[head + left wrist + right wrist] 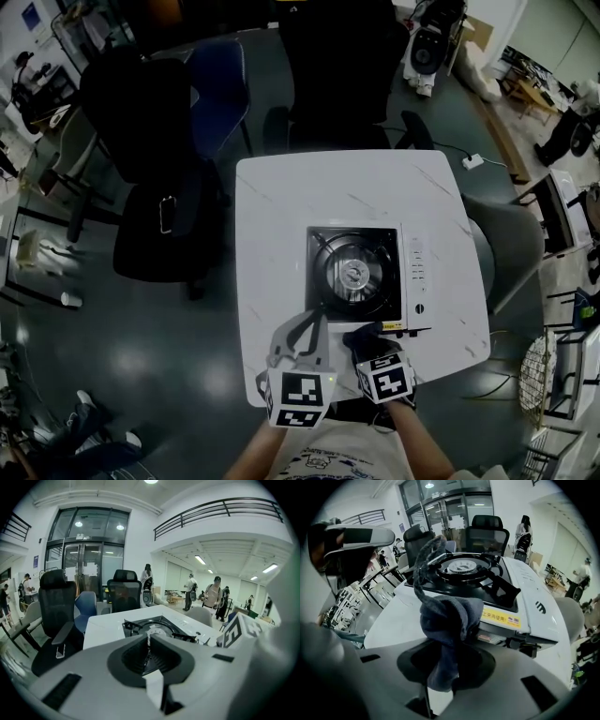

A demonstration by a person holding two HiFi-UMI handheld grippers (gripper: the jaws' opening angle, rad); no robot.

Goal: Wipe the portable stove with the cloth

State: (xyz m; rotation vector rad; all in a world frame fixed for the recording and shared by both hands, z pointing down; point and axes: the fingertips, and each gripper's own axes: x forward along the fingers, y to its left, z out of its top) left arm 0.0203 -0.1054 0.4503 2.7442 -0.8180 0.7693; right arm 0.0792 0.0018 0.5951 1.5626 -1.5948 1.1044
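Note:
The portable stove sits in the middle of a white table, with a black burner well and a white control strip on its right. My right gripper is at the stove's near edge and is shut on a dark grey cloth. In the right gripper view the cloth bunches up out of the jaws just before the stove's front side. My left gripper hovers beside it at the stove's near-left corner, jaws shut and empty. Beyond its closed tips lies the stove.
Black office chairs and a blue one stand at the table's far and left sides. A grey chair is at the right. A power strip lies on the floor. People stand far off.

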